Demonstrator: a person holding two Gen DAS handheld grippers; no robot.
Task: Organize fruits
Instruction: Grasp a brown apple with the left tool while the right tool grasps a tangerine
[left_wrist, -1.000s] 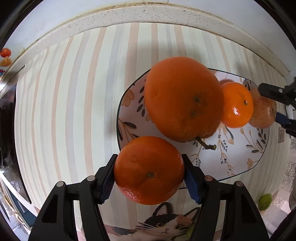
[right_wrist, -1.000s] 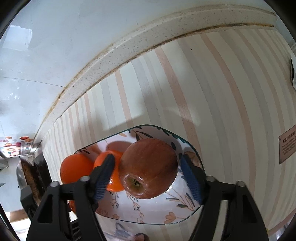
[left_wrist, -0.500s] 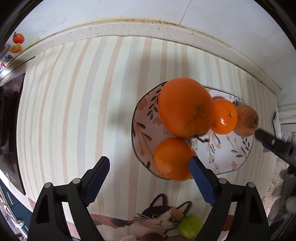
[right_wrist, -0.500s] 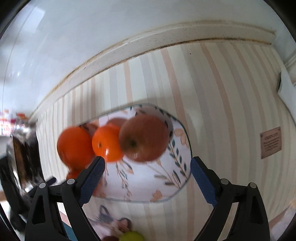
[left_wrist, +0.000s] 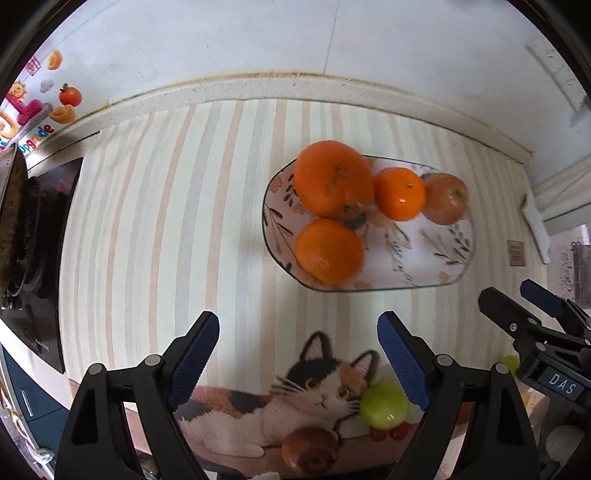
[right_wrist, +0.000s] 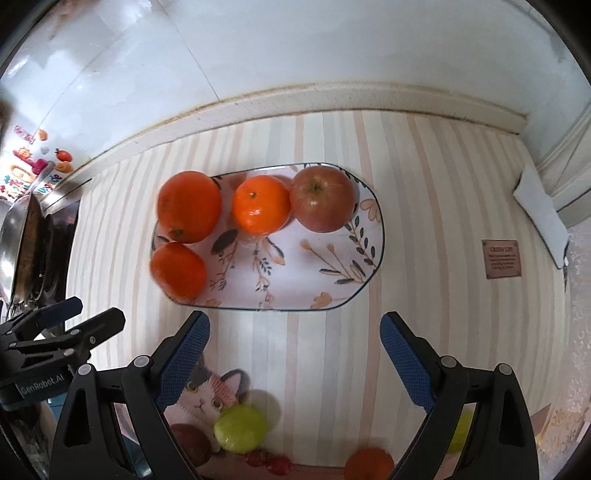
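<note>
A flowered oval plate (left_wrist: 424, 266) lies on the striped counter. On it are a large orange (left_wrist: 332, 179), a small mandarin (left_wrist: 399, 194), a red apple (left_wrist: 445, 199) and a second orange (left_wrist: 328, 250) at the plate's near left. My left gripper (left_wrist: 297, 321) hangs open above the counter, short of the plate, with nothing between its blue pads. In the right wrist view the plate (right_wrist: 295, 273) holds the same apple (right_wrist: 322, 199), mandarin (right_wrist: 261, 205) and oranges (right_wrist: 189, 206). My right gripper (right_wrist: 294, 319) is also open and empty, pulled back from the plate.
A cat-print mat (left_wrist: 258, 406) lies at the near edge, with a green fruit (left_wrist: 384, 404) and a brown fruit (left_wrist: 310, 448) on it. Another orange fruit (right_wrist: 369, 463) sits at the bottom right. A dark stove with a pan (left_wrist: 37, 258) is to the left. The wall runs behind the plate.
The left gripper let go of the orange on the plate and the right let go of the apple. Both opened wide, then rose and drew back from the plate.
</note>
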